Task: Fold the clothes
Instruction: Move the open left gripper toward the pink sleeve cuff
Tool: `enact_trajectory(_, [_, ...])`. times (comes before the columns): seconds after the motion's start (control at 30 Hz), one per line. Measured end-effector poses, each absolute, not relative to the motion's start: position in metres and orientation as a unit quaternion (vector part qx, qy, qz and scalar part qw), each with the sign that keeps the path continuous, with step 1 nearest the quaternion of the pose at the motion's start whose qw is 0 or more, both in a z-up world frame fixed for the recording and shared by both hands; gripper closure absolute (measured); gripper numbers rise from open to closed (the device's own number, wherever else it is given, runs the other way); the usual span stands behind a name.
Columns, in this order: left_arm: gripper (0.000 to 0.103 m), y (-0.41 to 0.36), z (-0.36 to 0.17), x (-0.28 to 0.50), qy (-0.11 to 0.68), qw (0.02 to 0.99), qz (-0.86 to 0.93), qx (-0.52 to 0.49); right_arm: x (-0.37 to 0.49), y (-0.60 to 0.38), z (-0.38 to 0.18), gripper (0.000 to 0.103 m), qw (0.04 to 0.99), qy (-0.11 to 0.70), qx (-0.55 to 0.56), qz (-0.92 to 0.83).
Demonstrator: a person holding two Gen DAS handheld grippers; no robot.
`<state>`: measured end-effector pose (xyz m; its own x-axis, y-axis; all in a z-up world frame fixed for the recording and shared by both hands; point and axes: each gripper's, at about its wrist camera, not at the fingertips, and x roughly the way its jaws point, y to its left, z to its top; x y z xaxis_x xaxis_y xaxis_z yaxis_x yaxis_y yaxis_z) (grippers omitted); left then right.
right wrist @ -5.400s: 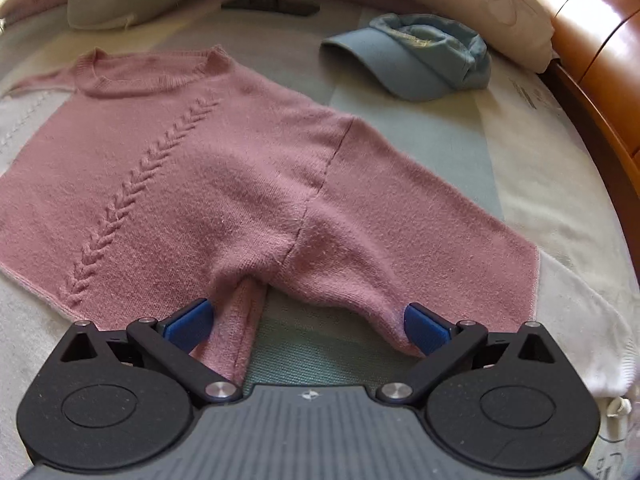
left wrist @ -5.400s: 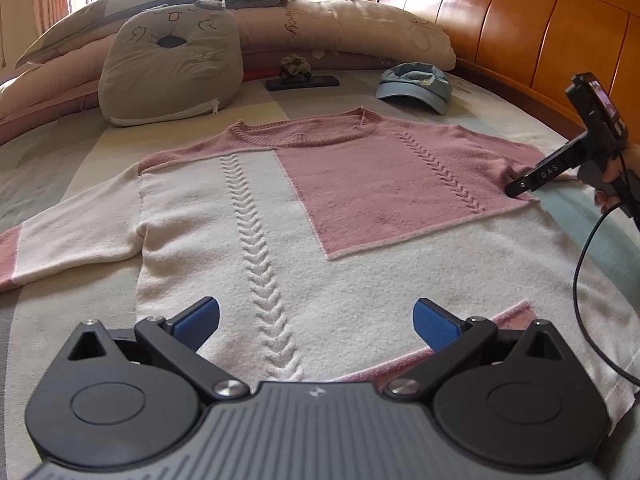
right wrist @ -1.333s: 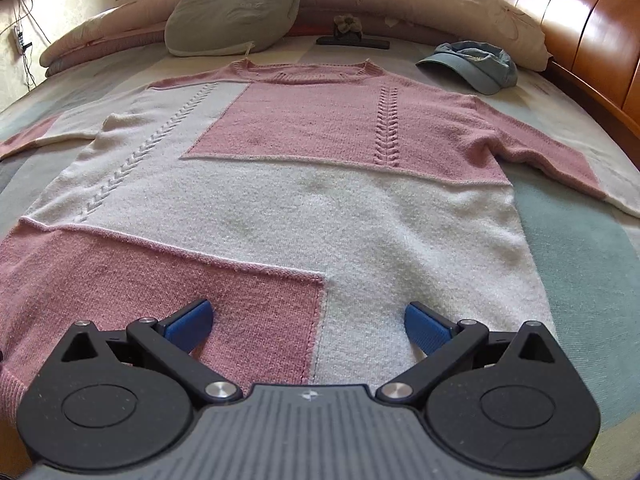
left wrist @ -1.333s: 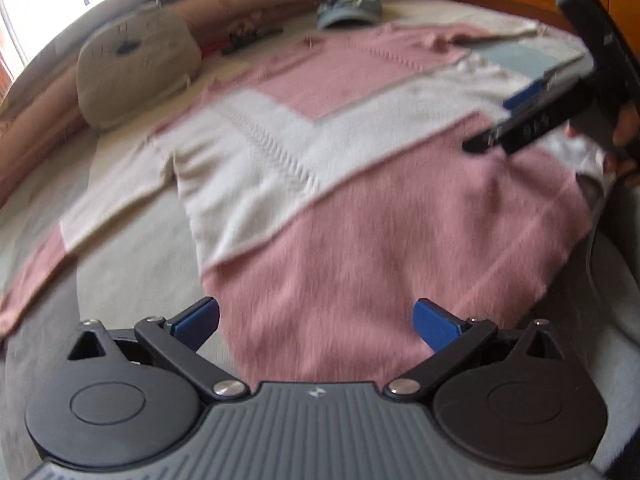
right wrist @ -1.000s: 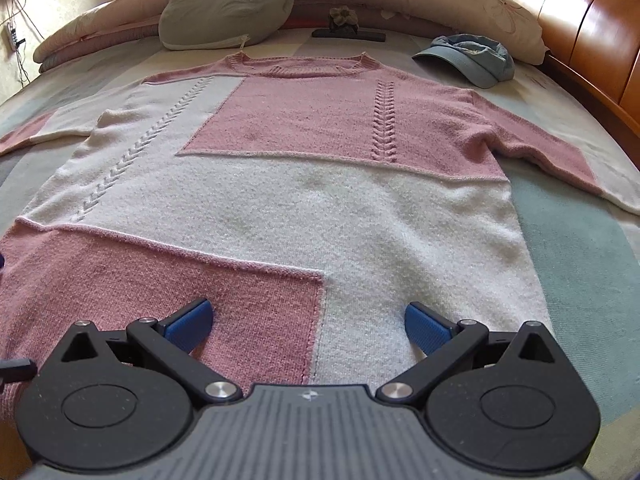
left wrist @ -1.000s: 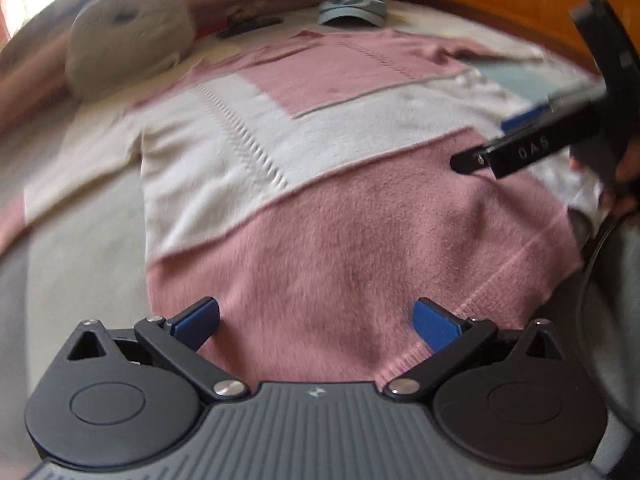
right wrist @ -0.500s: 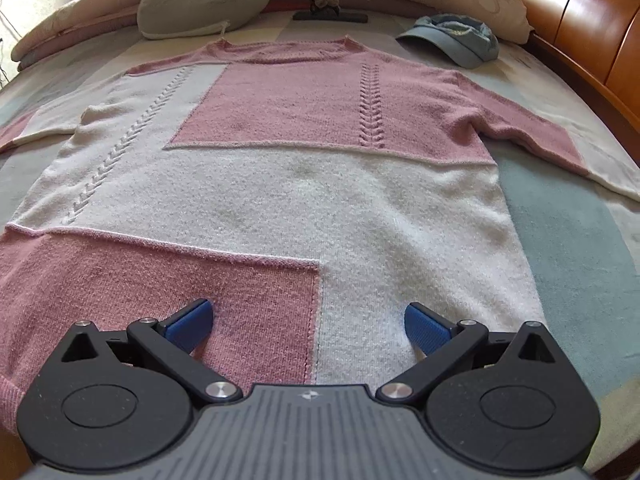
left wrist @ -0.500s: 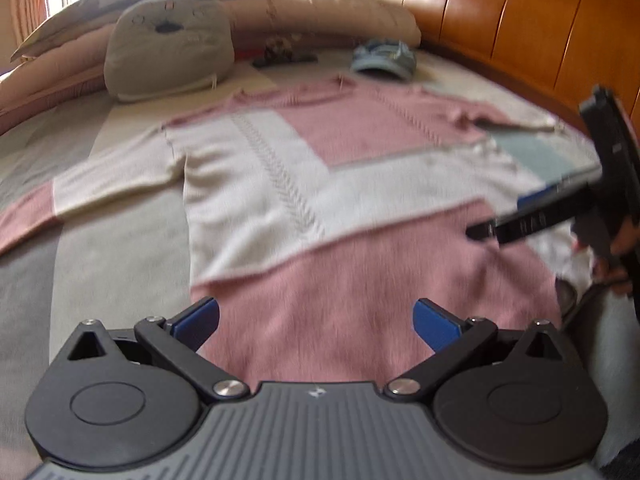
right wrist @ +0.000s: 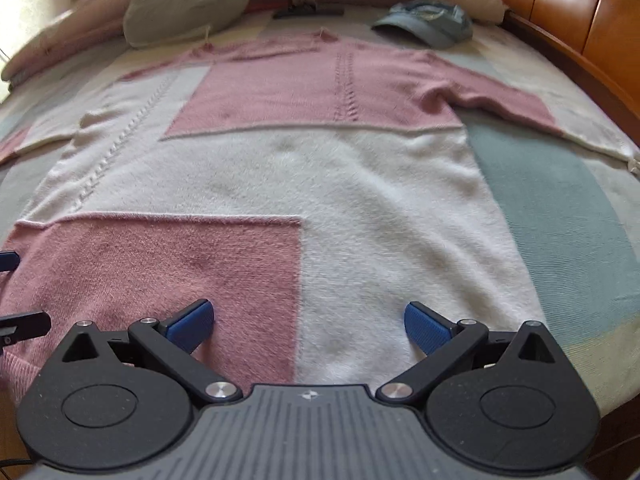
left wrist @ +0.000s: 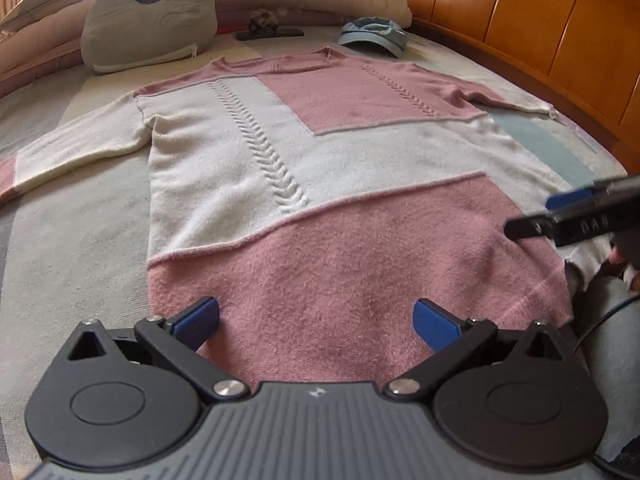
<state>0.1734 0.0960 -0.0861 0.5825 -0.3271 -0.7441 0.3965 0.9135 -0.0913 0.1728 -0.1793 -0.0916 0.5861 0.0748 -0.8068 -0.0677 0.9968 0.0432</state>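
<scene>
Sweater (left wrist: 320, 184) lies flat, unfolded, filling mid-frame; my left gripper (left wrist: 316, 318) and right gripper (right wrist: 308, 322) are spread above its hem. Next I'd pinch the hem.

**Handheld tongs: black shells, blue pads**

The left tongs (left wrist: 316, 318) show a ribbed grey housing stamped with a small white emblem, flanked by two rounded black shells, each with a raised disc and a triangular cut-out. Black link arms turn on silver screws and end in blue pads (left wrist: 196, 318). The right tongs (right wrist: 308, 320) share the same build, with ridged blue fingertips (right wrist: 426, 326). Seen from the left wrist camera, the right tongs (left wrist: 560, 216) appear side-on: a black finger marked with pale letters, blue pad above, and a black cable (left wrist: 600, 320) looping below.
</scene>
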Motion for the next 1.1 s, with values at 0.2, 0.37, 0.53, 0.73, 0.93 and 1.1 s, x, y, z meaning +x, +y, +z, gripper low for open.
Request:
enact_trajectory(0.2, [0.001, 0.096, -0.069, 0.188, 0.396, 0.899, -0.186, 0.034, 0.171, -0.189, -0.086, 0.0, 0.887, 0.46, 0.016, 0.034])
enact_trajectory(0.37, [0.001, 0.092, -0.06, 0.198, 0.383, 0.908, -0.168, 0.029, 0.194, -0.192, -0.076, 0.0, 0.889, 0.453, 0.008, 0.062])
enact_trajectory(0.53, [0.001, 0.09, -0.054, 0.198, 0.375, 0.914, -0.155, 0.008, 0.265, -0.226, -0.047, 0.0, 0.901, 0.422, -0.012, 0.098])
enact_trajectory(0.73, [0.001, 0.088, -0.051, 0.2, 0.374, 0.916, -0.142, -0.003, 0.402, -0.293, -0.042, 0.0, 0.894, 0.437, 0.034, 0.091])
enact_trajectory(0.93, [0.001, 0.089, -0.057, 0.21, 0.385, 0.914, -0.126, 0.003, 0.453, -0.325, -0.075, 0.0, 0.869, 0.474, 0.11, 0.093])
enact_trajectory(1.1, [0.001, 0.089, -0.061, 0.216, 0.388, 0.912, -0.132, -0.002, 0.43, -0.323, -0.089, 0.0, 0.873, 0.469, 0.077, 0.107])
